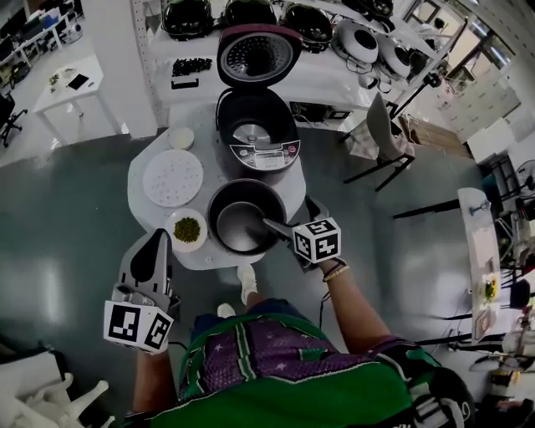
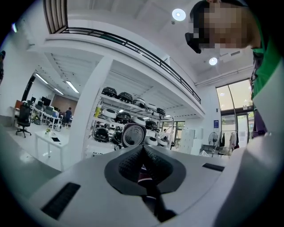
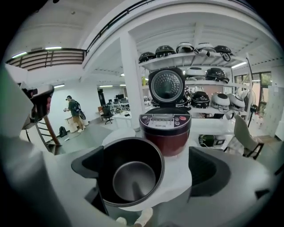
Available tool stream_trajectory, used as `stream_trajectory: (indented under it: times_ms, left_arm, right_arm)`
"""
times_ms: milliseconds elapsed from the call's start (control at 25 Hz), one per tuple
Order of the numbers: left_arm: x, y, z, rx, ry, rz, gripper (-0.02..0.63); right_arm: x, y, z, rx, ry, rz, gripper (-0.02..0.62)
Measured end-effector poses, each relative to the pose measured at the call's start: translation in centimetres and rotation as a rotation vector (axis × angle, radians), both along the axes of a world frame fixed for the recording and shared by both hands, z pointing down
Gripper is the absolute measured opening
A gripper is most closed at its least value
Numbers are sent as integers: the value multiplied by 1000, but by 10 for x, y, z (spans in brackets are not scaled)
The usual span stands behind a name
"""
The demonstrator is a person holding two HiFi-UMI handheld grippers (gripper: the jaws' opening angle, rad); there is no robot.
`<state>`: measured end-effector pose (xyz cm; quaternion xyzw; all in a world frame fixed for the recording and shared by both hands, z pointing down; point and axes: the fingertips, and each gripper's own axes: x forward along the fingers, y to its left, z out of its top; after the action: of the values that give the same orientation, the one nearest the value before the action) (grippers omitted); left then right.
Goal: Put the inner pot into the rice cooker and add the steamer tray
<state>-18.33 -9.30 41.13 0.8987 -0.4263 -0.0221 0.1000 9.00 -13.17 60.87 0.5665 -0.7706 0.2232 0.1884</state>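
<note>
The dark inner pot [image 1: 245, 217] stands empty at the front of the round white table [image 1: 142, 213]. Behind it sits the rice cooker [image 1: 255, 134] with its lid up and its cavity empty. The white perforated steamer tray [image 1: 173, 178] lies flat on the table's left. My right gripper [image 1: 288, 213] is open wide at the pot's right rim, one finger reaching over the rim. In the right gripper view the pot [image 3: 131, 175] fills the gap between the jaws, with the cooker [image 3: 165, 128] beyond. My left gripper [image 1: 157, 238] is shut and empty, low at the table's left front edge.
A small bowl of green bits [image 1: 187, 229] sits left of the pot, and a small white dish [image 1: 180, 138] lies behind the tray. Shelves of rice cookers [image 1: 251, 17] stand behind the table, a chair [image 1: 380, 138] to its right, a white desk [image 1: 71, 88] far left.
</note>
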Motion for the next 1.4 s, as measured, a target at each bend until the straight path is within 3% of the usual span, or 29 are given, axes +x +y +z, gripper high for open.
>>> stream_trajectory:
  times_ms: [600, 920, 1120, 1280, 1400]
  left_arm:
    - [17, -45, 21, -53, -51, -36, 20]
    - [17, -59, 27, -59, -78, -56, 21]
    - [17, -60, 27, -63, -76, -58, 20]
    - [13, -63, 28, -63, -81, -71, 20]
    - [11, -63, 27, -58, -89, -78, 21]
  right_arm:
    - [14, -43, 112, -232, -54, 7, 581]
    - [13, -50, 126, -297, -46, -22, 438]
    - [11, -50, 130, -331, -47, -40, 298]
    - [21, -55, 131, -343, -5, -6, 184]
    - [25, -55, 135, -361, 15, 18, 145]
